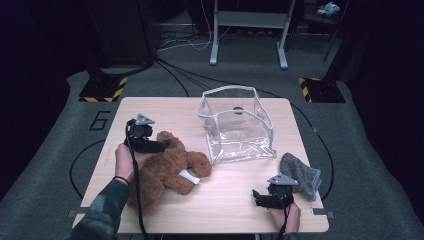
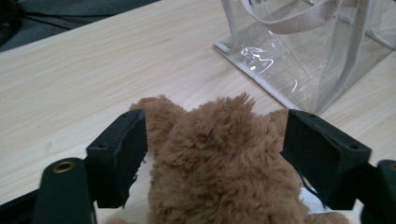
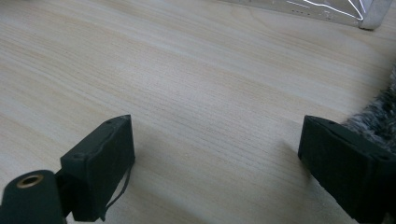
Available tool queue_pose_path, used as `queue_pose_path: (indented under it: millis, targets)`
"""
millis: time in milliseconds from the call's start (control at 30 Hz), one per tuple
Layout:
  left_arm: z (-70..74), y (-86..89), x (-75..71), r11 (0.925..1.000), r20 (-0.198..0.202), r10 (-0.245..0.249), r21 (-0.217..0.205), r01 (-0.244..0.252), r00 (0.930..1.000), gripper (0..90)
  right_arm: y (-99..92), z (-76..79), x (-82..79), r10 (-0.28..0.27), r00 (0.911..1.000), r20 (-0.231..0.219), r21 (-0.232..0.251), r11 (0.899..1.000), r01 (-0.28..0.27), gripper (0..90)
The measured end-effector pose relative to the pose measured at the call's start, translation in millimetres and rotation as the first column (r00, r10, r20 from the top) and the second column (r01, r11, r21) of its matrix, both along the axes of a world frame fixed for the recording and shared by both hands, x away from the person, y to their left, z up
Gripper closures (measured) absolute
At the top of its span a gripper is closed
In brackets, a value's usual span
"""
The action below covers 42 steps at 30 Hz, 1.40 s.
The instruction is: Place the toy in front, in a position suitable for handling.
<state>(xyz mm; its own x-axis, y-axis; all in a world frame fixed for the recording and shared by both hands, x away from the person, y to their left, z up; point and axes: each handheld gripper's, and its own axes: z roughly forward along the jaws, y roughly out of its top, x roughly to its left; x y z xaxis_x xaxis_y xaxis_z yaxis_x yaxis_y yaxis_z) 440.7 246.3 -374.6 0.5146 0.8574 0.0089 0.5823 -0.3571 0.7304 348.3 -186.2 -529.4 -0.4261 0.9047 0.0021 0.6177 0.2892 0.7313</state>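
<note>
Your left gripper (image 1: 159, 145) stands with its jaws spread wide around the head of a brown plush teddy bear (image 1: 167, 172), not yet pinched shut; in the left gripper view the fur (image 2: 224, 163) fills the gap between the two black pads, with a sliver of daylight on either side. Seen from the high view, the bear lies on its back on the light wooden table (image 1: 150, 107), at about 8 o'clock from the table's middle. Its long axis runs from the head at the upper right, between the jaws, down to the body and legs at 7 o'clock, close to your left forearm. A white tag (image 1: 189, 176) shows on its belly.

That is the relation the coming move turns on: the head is already inside the left gripper's reach, so closing looks like the likely next step, and the left hand is far the nearer one.

From the bear, the clear plastic tote bag with pale webbing handles (image 1: 235, 125) stands upright and open at about 2 o'clock, near but apart.

Your right gripper (image 1: 261, 199) rests low at the table's 5 o'clock edge, jaws parted and holding nothing, bare wood between them in the right gripper view. A grey fuzzy cloth (image 1: 301, 175) lies just beside it at 1 o'clock, its fringe (image 3: 376, 119) brushing one jaw.
</note>
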Motion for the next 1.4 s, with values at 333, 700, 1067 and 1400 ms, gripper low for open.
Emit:
queue_pose_path:
  millis: [333, 700, 1067, 1400]
  targets:
    - [-19.4, -25.1, 17.8, 0.9996, -0.041, -0.02, 0.019, 0.021, 0.999, 33.1, -0.1, 0.0, -0.1, 0.001, 1.0, 0.001, 0.0, 1.0, -0.001, 10.4]
    - [-33.8, -29.5, 28.4, 0.9988, -0.078, 0.024, 0.045, -0.021, 0.9966, 59.7, -0.1, 0.1, -0.3, -0.001, 1.0, 0.0, 0.0, 1.0, 0.001, 10.7]
    - [-33.9, -22.7, 16.8, 0.9988, -0.002, -0.049, 0.002, 0.049, 0.9988, 83.6, -0.4, 0.1, -0.3, -0.001, 1.0, 0.003, -0.001, 1.0, 0.001, 11.2]
    - [-19.2, -11.8, -2.0, 0.9753, 0.052, -0.199, -0.088, 0.203, 0.9787, 84.0, -0.4, 0.2, -0.4, -0.006, 1.0, 0.001, 0.0, 1.0, 0.006, 11.6]
